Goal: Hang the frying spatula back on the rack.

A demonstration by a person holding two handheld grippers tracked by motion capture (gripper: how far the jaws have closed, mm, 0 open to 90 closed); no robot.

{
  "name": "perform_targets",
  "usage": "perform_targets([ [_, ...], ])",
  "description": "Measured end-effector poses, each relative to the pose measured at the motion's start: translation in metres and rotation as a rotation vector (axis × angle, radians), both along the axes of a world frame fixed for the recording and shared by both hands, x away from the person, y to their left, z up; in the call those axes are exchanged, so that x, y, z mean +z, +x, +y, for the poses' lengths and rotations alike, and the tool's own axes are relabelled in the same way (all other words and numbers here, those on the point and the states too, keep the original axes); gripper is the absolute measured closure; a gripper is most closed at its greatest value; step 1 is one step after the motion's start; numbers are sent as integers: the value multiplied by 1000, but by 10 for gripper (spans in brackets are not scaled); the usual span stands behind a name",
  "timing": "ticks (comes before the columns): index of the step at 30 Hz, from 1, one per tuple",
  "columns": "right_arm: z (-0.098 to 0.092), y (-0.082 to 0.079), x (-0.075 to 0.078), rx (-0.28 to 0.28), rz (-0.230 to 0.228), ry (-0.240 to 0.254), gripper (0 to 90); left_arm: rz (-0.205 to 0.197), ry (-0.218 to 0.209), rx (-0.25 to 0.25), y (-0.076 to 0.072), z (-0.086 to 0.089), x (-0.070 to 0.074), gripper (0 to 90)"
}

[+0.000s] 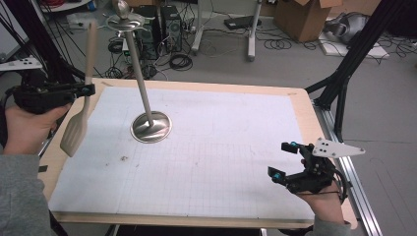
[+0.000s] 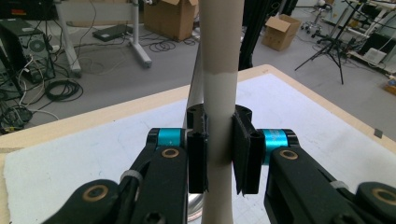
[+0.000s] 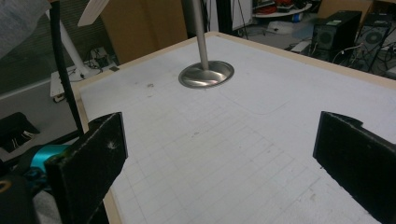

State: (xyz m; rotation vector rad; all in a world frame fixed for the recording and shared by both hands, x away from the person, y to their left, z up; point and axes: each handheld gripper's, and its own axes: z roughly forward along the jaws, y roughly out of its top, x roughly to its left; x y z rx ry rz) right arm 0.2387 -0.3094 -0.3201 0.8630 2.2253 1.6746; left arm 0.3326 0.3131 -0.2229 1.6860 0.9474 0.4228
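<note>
My left gripper [image 1: 88,90] is shut on the handle of a beige spatula [image 1: 81,105], which hangs upright with its blade down over the table's left edge. In the left gripper view the handle [image 2: 219,93] runs straight up between the two black pads [image 2: 198,158], which press on it from both sides. A metal stand [image 1: 142,93] with a round base [image 1: 151,127] and a hooked top rises from the white mat [image 1: 211,147] just right of the spatula. My right gripper [image 1: 284,160] rests open at the table's right front corner, its jaws wide apart with nothing between them. The stand's base [image 3: 206,74] lies ahead of it.
The wooden table's border [image 1: 305,98] frames the gridded mat. Black tripod legs [image 1: 344,73] stand off the right edge beside a metal rail [image 1: 354,172]. Behind the table, cables, computer towers [image 1: 157,24] and cardboard boxes [image 1: 305,17] cover the floor.
</note>
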Motion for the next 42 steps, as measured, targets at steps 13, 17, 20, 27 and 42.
perform_targets([
  [13,0,0,0,0,-1,2,17,6,1,-12,4,-7,-2,776],
  [17,0,0,0,-1,0,4,17,8,4,-12,5,-8,-2,776],
  [20,0,0,0,0,1,0,17,10,9,-12,5,-9,-3,776],
  [27,-1,0,0,-2,-1,2,17,21,23,-9,10,-13,-5,776],
  [42,-1,-1,1,-1,-5,11,17,47,40,-5,23,-27,-12,775],
])
